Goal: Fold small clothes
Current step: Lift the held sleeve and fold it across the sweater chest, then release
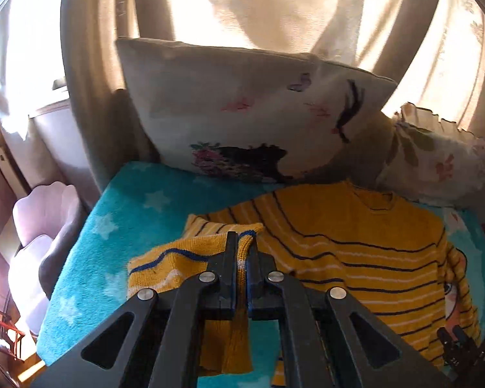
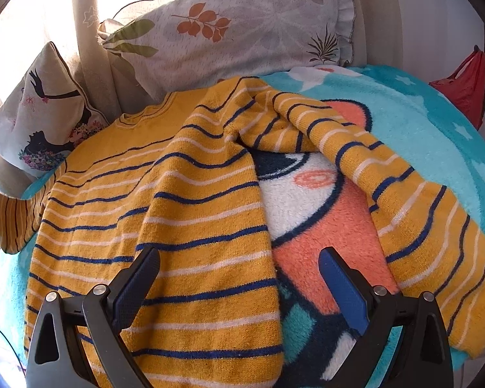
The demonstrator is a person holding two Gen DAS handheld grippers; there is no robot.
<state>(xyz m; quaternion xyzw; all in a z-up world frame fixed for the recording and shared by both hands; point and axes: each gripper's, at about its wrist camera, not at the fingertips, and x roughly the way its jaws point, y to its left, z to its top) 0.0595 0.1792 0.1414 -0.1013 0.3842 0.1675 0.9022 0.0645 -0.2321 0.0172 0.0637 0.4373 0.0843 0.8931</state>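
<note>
Pinching 1 sleeve (image 1: 190,255) in the clamped left gripper (image 1: 241,252) for folding over the sweater (image 2: 165,200); hovering beside it, right gripper (image 2: 239,278) wide open, empty.

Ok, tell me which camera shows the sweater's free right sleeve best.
The right wrist view: the sleeve lies full length across the blanket, beside the open right gripper. The left wrist view shows only a foreshortened strip at the sweater's far edge.
</note>
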